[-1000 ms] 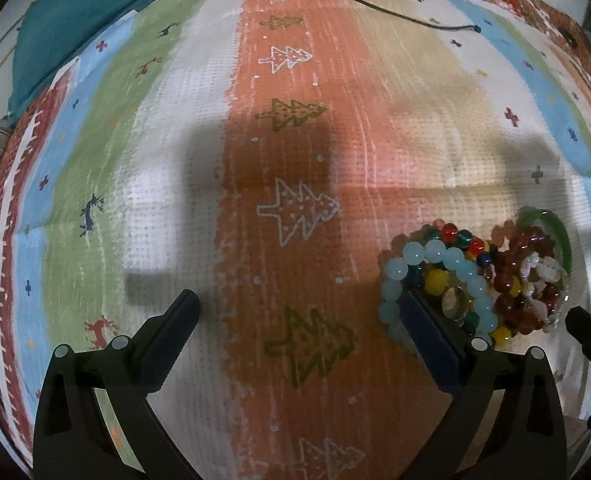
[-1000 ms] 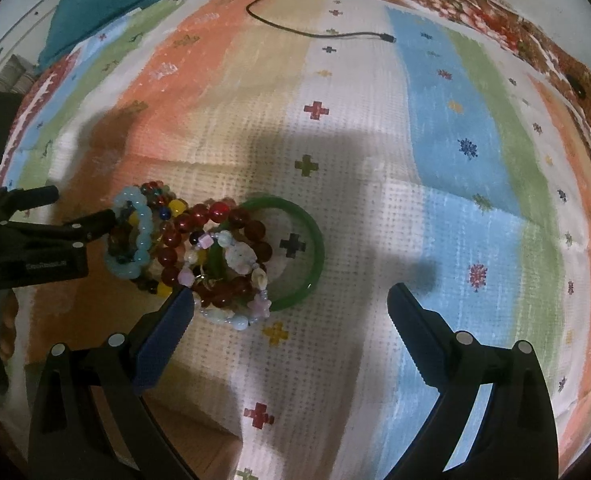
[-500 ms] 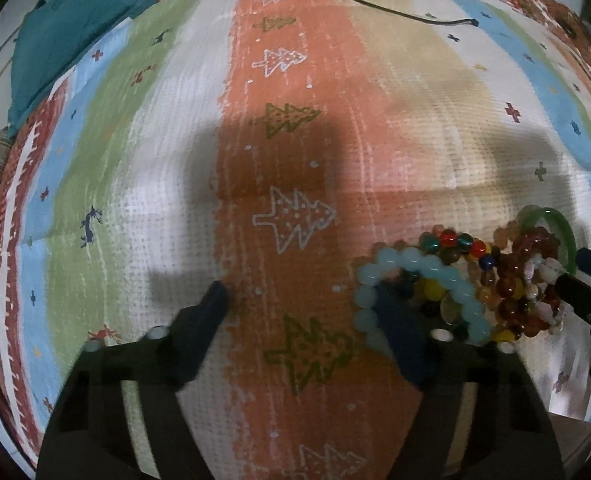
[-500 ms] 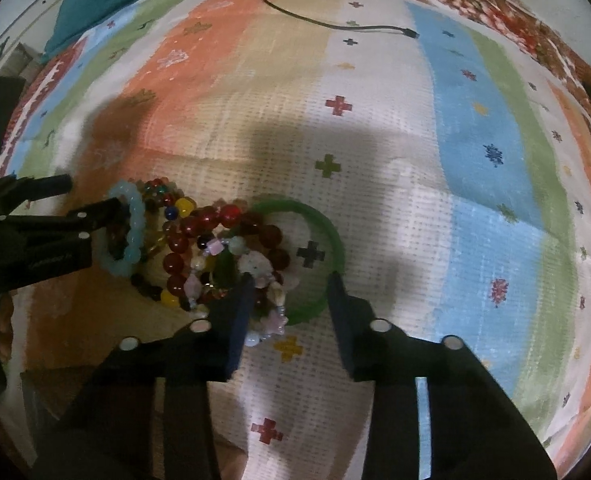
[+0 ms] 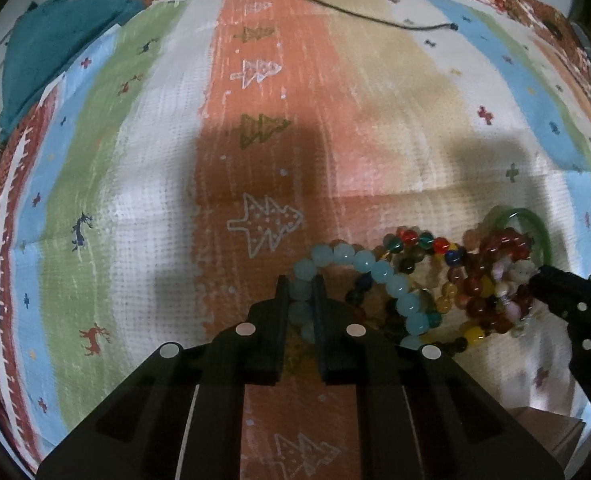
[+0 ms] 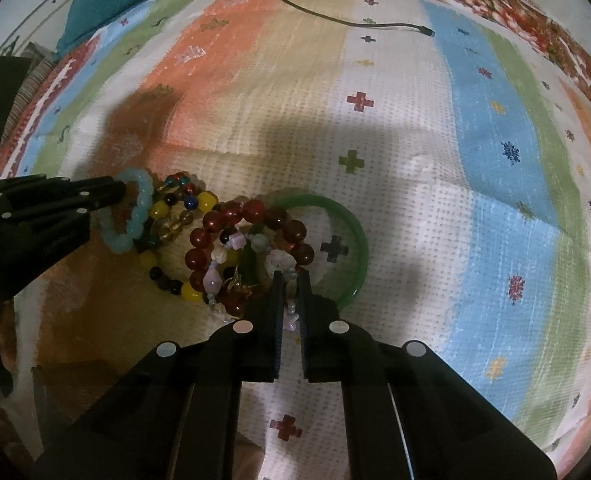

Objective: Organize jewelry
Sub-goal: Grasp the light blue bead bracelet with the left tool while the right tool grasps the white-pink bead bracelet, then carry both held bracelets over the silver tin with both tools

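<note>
A tangle of bracelets lies on the striped cloth. My left gripper (image 5: 300, 282) is shut on the light blue bead bracelet (image 5: 379, 272) at the pile's left end. My right gripper (image 6: 289, 278) is shut on the pale pink and white bead bracelet (image 6: 276, 259), whose small beads show between the fingers. Beside them lie a dark red bead bracelet (image 6: 215, 220), a multicoloured bead bracelet (image 5: 415, 240) and a green bangle (image 6: 357, 240). In the right wrist view the left gripper (image 6: 113, 194) pinches the light blue bracelet (image 6: 137, 210). In the left wrist view the right gripper (image 5: 551, 282) comes in from the right.
The striped cloth (image 5: 155, 200) with tree and cross motifs covers the whole surface. A teal cloth (image 5: 55, 40) is bunched at the far left. A black cable (image 6: 355, 20) lies across the far side.
Both grippers have gone from wide open to shut. The left closed on the light blue bracelet after shifting toward the pile; the right closed on the pale bracelet.
</note>
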{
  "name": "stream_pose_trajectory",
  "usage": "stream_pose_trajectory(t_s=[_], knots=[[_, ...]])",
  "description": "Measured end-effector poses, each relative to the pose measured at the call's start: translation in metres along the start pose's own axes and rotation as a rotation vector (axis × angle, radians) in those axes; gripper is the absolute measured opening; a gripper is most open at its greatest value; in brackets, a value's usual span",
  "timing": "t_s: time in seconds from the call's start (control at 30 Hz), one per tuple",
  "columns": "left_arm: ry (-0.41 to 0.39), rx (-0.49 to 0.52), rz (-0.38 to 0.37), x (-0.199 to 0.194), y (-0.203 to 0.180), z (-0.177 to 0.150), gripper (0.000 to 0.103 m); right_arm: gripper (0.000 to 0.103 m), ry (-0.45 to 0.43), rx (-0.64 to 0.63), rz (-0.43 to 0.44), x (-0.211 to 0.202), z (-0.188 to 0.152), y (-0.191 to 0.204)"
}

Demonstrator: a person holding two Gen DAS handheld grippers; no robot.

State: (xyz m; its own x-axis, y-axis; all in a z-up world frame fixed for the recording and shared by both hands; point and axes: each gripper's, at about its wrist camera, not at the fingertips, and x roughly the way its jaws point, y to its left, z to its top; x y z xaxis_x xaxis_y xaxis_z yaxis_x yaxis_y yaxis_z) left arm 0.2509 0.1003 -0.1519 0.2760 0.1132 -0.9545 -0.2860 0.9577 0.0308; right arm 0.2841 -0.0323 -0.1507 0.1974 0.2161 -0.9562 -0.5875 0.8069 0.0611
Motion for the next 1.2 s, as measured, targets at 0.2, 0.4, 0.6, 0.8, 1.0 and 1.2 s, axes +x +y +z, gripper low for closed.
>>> stream_pose_trajectory(t_s=[0.2,0.4,0.6,0.8,1.0,1.2], knots=[[-0.032,-0.008,-0.038,-0.022,-0.007,-0.001,0.011,0.008,-0.034,-0.006,0.008,-0.019,-0.001,0.003],[-0.064,0.001,-0.089,-0.044,-0.012,-0.005,0.011,0.008,-0.059,-0.007,0.008,-0.036,-0.005,0.005],[-0.111,0.026,-0.109,-0.068,-0.022,-0.007,0.011,0.008,-0.117,0.022,0.014,-0.057,-0.009,0.003],[-0.132,0.040,-0.116,-0.082,-0.028,-0.016,0.011,0.008,-0.142,0.031,0.010,-0.069,-0.016,0.004],[-0.150,0.042,-0.130,-0.097,-0.027,-0.023,0.011,0.008,-0.157,0.055,0.014,-0.079,-0.024,0.002],[-0.186,0.039,-0.160,-0.118,-0.026,-0.030,0.011,0.008,-0.179,0.067,0.006,-0.090,-0.032,0.001]])
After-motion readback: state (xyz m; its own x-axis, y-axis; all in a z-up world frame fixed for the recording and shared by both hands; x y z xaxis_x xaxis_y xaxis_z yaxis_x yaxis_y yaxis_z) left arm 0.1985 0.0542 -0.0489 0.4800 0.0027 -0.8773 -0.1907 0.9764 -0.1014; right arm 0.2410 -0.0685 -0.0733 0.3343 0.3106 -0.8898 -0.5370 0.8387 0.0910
